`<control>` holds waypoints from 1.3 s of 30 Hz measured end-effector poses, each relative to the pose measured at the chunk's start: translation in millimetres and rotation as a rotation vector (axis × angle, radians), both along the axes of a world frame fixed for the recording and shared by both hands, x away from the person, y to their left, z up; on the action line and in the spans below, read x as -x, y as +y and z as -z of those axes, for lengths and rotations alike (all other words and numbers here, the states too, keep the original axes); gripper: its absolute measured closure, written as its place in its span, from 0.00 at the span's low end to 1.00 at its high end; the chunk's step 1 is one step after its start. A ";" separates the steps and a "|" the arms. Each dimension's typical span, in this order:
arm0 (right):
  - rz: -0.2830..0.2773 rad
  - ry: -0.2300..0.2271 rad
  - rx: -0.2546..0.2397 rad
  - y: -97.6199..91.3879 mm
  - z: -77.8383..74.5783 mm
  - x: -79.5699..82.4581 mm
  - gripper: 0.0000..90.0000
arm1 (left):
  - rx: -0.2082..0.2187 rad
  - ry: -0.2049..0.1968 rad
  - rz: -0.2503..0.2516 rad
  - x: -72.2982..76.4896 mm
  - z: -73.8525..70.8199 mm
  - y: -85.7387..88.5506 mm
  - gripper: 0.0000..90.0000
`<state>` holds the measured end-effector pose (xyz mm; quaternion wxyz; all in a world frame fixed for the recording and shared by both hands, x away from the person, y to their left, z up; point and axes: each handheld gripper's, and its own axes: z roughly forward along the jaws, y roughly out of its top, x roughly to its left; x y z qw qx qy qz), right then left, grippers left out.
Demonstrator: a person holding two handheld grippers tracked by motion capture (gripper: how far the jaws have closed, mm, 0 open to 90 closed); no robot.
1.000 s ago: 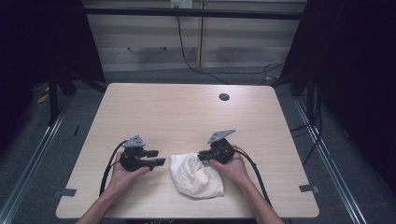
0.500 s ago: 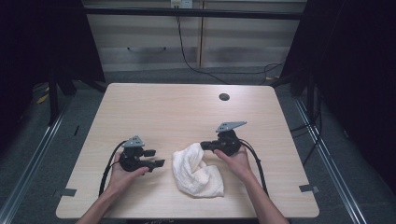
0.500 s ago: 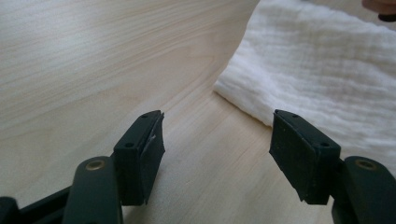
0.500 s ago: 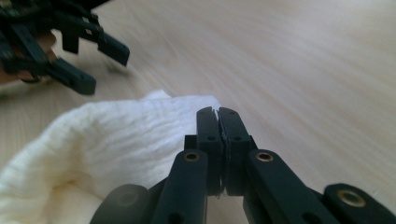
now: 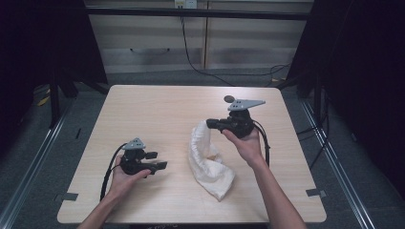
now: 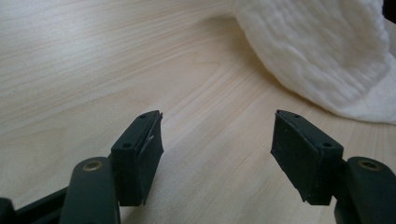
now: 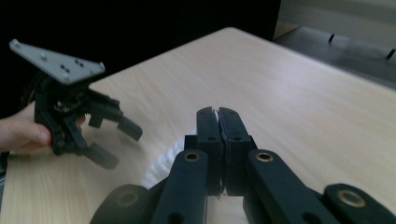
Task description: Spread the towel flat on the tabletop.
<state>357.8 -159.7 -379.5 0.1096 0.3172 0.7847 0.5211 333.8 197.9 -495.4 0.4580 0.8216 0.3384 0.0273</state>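
A: The right gripper (image 5: 211,124) is clamped on one end of the white towel (image 5: 206,160), that end raised off the table (image 5: 143,109), the rest trailing on the wood.
B: The left gripper (image 5: 160,161) rests just beside the towel, jaws just opened wide, nothing between them. Its grab is probably still to come.
A: Obstacles?
B: One small dark disc (image 5: 229,99) at the far edge, well apart.
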 end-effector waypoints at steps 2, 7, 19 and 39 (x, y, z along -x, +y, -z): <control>0.004 -0.028 -0.007 0.3 -14.1 -0.5 0.98 | 0.005 0.003 -0.003 0.0 0.1 0.3 0.37; 0.011 -0.092 -0.006 1.5 -46.9 0.3 0.98 | 0.008 0.000 -0.008 -0.5 -0.3 1.7 0.37; 0.025 -0.195 -0.046 -0.5 -93.0 8.1 0.98 | 0.004 0.001 -0.006 -0.8 0.3 0.3 0.37; -0.035 -0.125 -0.047 -1.4 -42.8 36.3 0.98 | 0.010 -0.012 -0.031 -0.3 -1.4 2.8 0.37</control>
